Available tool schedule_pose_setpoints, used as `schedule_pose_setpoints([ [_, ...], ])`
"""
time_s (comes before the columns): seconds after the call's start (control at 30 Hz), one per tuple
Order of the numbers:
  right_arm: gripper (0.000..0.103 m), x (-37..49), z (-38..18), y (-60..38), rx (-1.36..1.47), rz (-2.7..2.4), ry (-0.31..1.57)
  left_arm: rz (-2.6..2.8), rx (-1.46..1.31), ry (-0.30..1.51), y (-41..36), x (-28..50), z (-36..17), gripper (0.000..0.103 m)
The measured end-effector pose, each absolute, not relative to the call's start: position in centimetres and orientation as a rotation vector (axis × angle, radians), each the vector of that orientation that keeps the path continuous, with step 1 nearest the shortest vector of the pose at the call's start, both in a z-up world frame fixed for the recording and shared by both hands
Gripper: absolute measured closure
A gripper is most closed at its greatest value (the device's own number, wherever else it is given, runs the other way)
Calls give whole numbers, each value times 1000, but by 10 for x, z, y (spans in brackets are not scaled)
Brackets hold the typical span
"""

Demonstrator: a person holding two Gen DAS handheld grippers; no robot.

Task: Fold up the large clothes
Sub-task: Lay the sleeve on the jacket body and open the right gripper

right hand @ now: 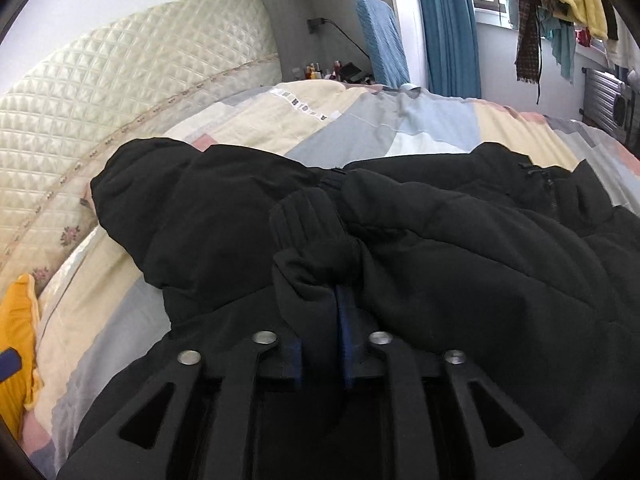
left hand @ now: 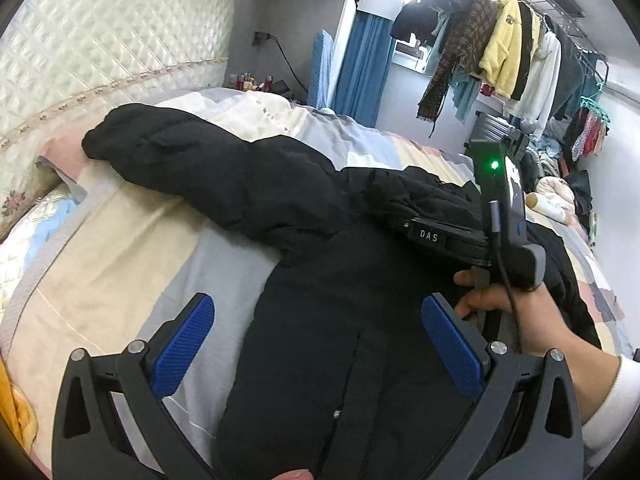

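A large black padded jacket (left hand: 328, 280) lies spread on the bed, one sleeve (left hand: 168, 148) stretched toward the headboard. My left gripper (left hand: 316, 344) is open, its blue pads either side of the jacket's front, just above it and holding nothing. My right gripper (right hand: 320, 308) is shut on the jacket's other sleeve near its ribbed cuff (right hand: 308, 220), holding it over the jacket body (right hand: 480, 264). The right gripper's body and the hand holding it show in the left wrist view (left hand: 500, 240).
The bed has a patchwork quilt (left hand: 120, 240) and a cream quilted headboard (left hand: 100, 52). A yellow cloth (right hand: 16, 344) lies at the bed's left edge. Clothes hang on a rack (left hand: 512, 40) at the right; a blue curtain (left hand: 360, 68) is behind.
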State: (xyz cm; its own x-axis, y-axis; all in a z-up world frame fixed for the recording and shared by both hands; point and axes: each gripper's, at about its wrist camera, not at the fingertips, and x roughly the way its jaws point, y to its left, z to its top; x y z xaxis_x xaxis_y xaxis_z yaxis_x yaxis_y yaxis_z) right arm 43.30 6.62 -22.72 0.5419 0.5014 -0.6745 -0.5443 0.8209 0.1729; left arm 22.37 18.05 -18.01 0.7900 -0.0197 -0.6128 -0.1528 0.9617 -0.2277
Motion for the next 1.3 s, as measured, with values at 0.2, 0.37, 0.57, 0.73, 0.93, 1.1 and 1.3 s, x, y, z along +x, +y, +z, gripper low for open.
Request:
schedule_pose_setpoints([
  [0.2, 39, 404, -195, 56, -104, 669, 755, 53, -278, 651, 175, 218, -174, 0],
  [0.37, 39, 382, -156, 24, -124, 631, 671, 45, -241, 627, 163, 209, -166, 0],
  [0.57, 39, 368, -121, -39, -78, 544, 593, 28, -223, 626, 150, 210, -167, 0],
  [0.73, 39, 358, -112, -91, -45, 468, 559, 20, -182, 646, 134, 206, -163, 0],
  [0.93, 39, 349, -129, -154, -20, 383, 560, -7, -141, 645, 113, 202, -162, 0],
  [1.1, 39, 353, -159, -200, 10, 302, 627, 7, -133, 661, 103, 205, -166, 0],
  [1.3, 39, 350, -188, -240, 8, 239, 671, 7, -101, 680, 93, 208, -173, 0],
])
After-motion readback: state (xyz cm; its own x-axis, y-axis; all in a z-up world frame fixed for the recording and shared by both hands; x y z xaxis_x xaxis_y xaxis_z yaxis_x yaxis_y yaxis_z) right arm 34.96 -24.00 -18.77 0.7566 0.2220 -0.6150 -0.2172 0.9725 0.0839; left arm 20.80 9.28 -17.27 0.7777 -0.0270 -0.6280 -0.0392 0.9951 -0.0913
